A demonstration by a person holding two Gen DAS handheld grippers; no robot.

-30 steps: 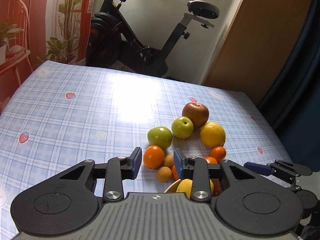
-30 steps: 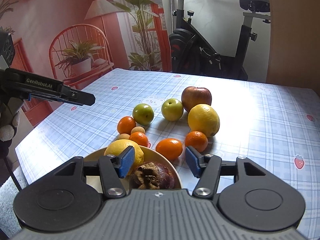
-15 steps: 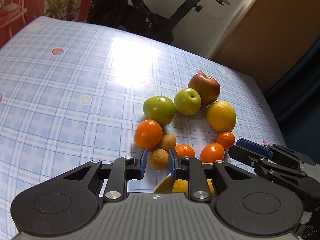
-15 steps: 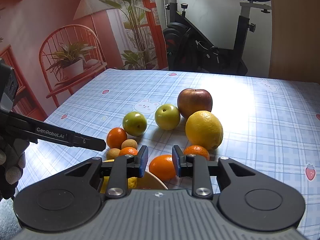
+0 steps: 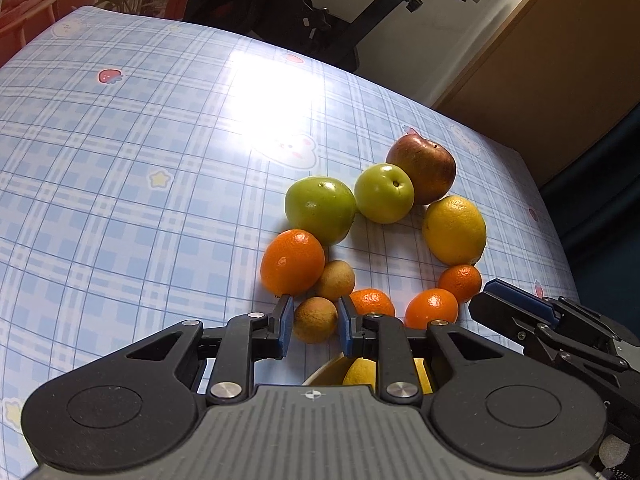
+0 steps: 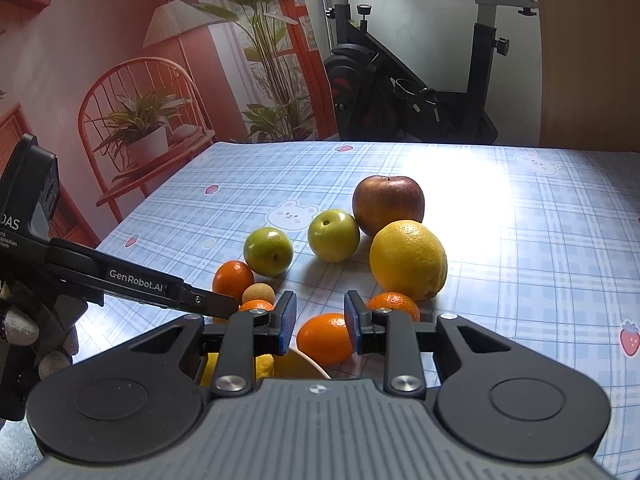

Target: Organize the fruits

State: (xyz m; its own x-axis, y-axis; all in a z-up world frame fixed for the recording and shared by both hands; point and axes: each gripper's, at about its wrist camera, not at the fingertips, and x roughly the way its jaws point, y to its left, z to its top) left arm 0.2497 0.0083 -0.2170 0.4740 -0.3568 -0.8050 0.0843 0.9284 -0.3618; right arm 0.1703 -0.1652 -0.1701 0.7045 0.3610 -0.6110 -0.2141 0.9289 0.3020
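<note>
Fruits lie in a ring on the blue plaid table: a red apple (image 5: pixel 423 169), two green apples (image 5: pixel 320 209), a large lemon (image 5: pixel 455 229) and several small oranges. My left gripper (image 5: pixel 313 322) is narrowly open, its pads either side of a small brown fruit (image 5: pixel 315 319) with a thin gap each side. My right gripper (image 6: pixel 320 322) is narrowly open around an orange (image 6: pixel 326 337), not clearly pressing it. A bowl (image 6: pixel 308 362) holding a lemon (image 5: pixel 360 372) sits just under both grippers.
An exercise bike (image 6: pixel 404 92) stands beyond the far table edge. A red chair with a potted plant (image 6: pixel 140 136) is at the left. A wooden panel (image 5: pixel 560 60) stands at the right. The table's right edge drops off near the right gripper.
Both grippers have moved forward and down toward the fruit ring and narrowed their jaws. The left now straddles the small brown fruit; the right now straddles an orange.
</note>
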